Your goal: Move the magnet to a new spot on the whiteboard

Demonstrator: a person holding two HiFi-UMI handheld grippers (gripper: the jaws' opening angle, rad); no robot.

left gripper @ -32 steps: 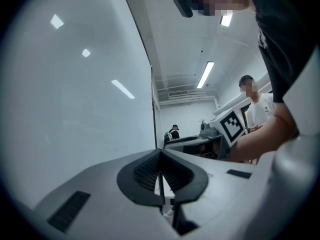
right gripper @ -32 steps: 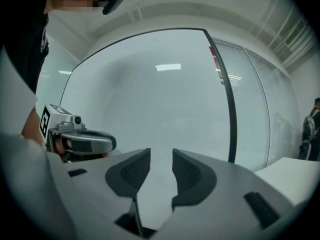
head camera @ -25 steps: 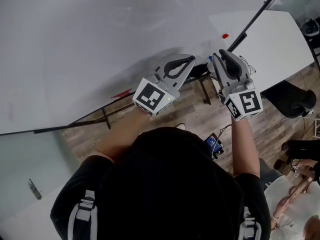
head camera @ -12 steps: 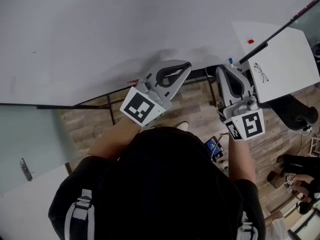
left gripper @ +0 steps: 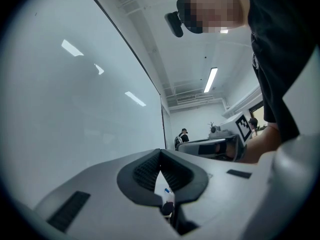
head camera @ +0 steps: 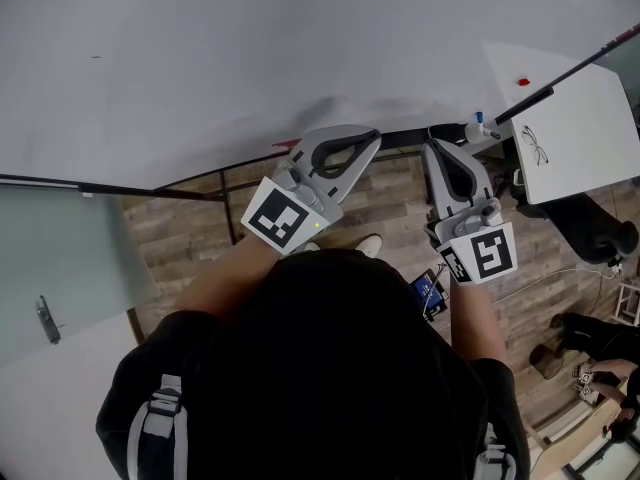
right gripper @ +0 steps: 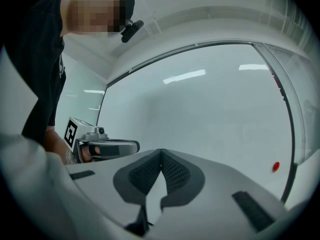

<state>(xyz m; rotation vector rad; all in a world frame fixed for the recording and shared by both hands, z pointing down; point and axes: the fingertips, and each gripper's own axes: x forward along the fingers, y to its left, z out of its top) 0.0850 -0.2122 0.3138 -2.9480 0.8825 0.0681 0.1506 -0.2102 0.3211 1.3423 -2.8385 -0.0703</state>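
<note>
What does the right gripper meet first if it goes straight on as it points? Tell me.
Most likely the bare whiteboard: the right gripper, shut and empty, faces its white surface. The red magnet lies off to the right of that line. Depth is unclear.

Head view looks down; both gripper views face the whiteboard [right gripper: 210,109].

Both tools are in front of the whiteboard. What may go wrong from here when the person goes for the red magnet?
The right tool is shut and empty; if it meets the red magnet without opening, it may push it along or off the whiteboard.
The blue-capped marker sits close to that tool's tip and could be knocked down.
The small drawing near the magnet might be smeared.
</note>
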